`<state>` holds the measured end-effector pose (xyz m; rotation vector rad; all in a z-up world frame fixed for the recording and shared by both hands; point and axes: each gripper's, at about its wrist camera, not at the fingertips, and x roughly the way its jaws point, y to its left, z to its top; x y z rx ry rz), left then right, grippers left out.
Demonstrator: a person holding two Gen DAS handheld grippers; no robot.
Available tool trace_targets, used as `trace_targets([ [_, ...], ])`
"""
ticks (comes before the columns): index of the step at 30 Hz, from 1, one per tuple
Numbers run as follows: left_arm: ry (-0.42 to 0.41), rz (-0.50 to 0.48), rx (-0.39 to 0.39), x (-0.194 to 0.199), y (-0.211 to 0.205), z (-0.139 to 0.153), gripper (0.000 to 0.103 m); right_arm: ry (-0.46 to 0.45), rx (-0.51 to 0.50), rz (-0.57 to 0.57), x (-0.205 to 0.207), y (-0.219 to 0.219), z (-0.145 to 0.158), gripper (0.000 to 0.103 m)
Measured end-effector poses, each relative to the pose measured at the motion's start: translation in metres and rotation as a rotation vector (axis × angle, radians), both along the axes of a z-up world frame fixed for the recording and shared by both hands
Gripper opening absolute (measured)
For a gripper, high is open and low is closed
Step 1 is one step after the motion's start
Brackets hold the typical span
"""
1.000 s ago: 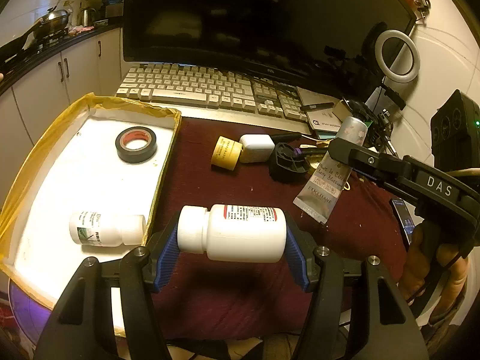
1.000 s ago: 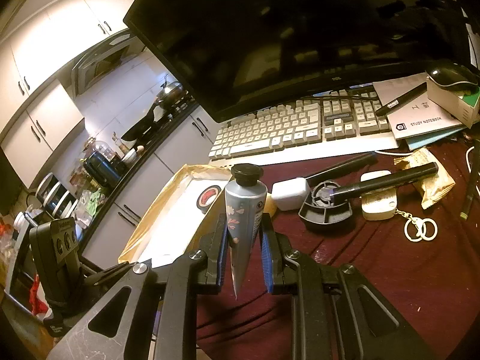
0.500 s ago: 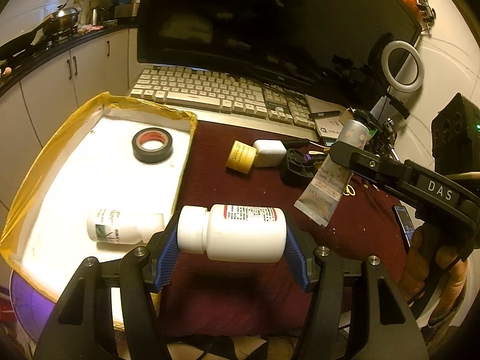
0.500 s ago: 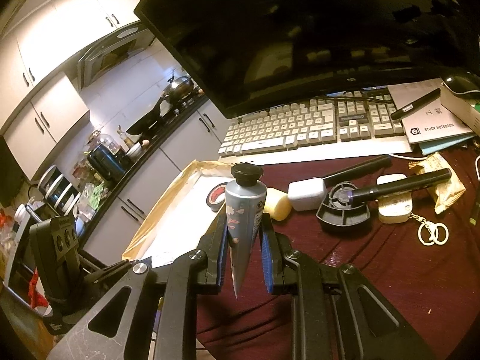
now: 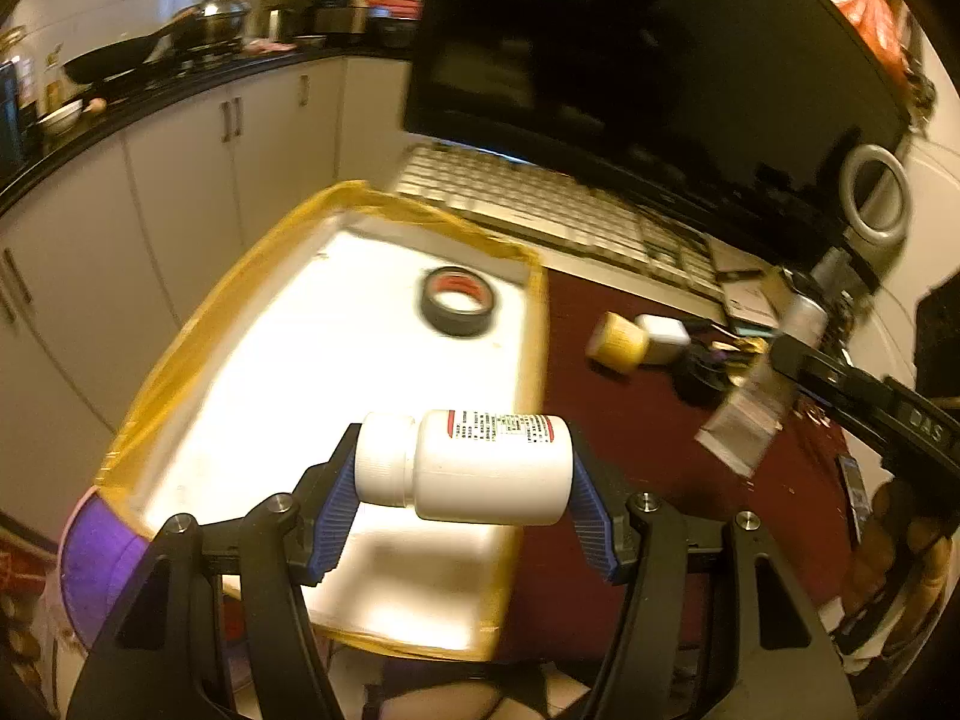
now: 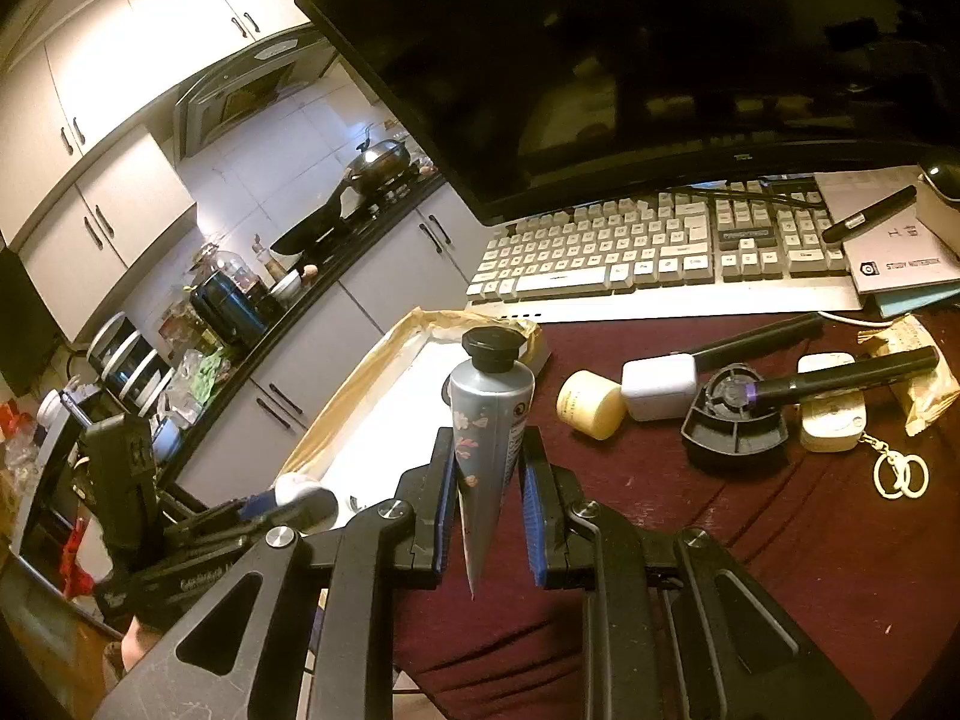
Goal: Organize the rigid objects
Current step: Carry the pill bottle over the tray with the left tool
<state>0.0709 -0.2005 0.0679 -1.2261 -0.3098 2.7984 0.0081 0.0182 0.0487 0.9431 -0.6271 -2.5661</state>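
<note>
My left gripper [image 5: 462, 510] is shut on a white pill bottle [image 5: 474, 465], held sideways above the near right corner of the white tray [image 5: 180, 360] with yellow taped rim. A black tape roll [image 5: 459, 301] lies in the tray. My right gripper [image 6: 489, 516] is shut on a grey hand-cream tube [image 6: 489, 420], cap up, above the maroon cloth beside the tray [image 6: 384, 360]. The tube and right gripper also show in the left wrist view [image 5: 762, 396]. The left gripper shows in the right wrist view [image 6: 294, 495].
On the maroon cloth lie a yellow jar [image 6: 591, 403], a white charger [image 6: 660, 387], a black round stand [image 6: 735, 420] with a pen, a key fob [image 6: 831, 414] and rings. A keyboard [image 6: 648, 246] and monitor [image 6: 660, 60] stand behind. Kitchen cabinets are left.
My left gripper has swung left with the pill bottle, from over the cloth to over the tray's corner. The other white bottle in the tray is now out of sight. The right gripper moved slightly.
</note>
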Motion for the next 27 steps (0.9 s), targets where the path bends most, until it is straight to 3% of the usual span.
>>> trace_targets([
  [7, -0.049, 0.045, -0.005, 0.0, -0.02, -0.02, 0.061, 0.001, 0.007, 0.023, -0.006, -0.013, 0.001, 0.018],
  [14, -0.111, 0.003, -0.018, 0.002, -0.015, -0.039, 0.061, 0.005, 0.009, 0.042, -0.013, -0.026, 0.003, 0.018],
  [21, -0.128, -0.042, -0.064, 0.0, -0.005, -0.042, 0.061, 0.017, 0.008, 0.062, -0.025, -0.035, 0.009, 0.018],
  [27, -0.169, -0.068, -0.15, -0.004, 0.004, -0.047, 0.061, 0.019, 0.006, 0.087, -0.042, -0.044, 0.013, 0.018],
])
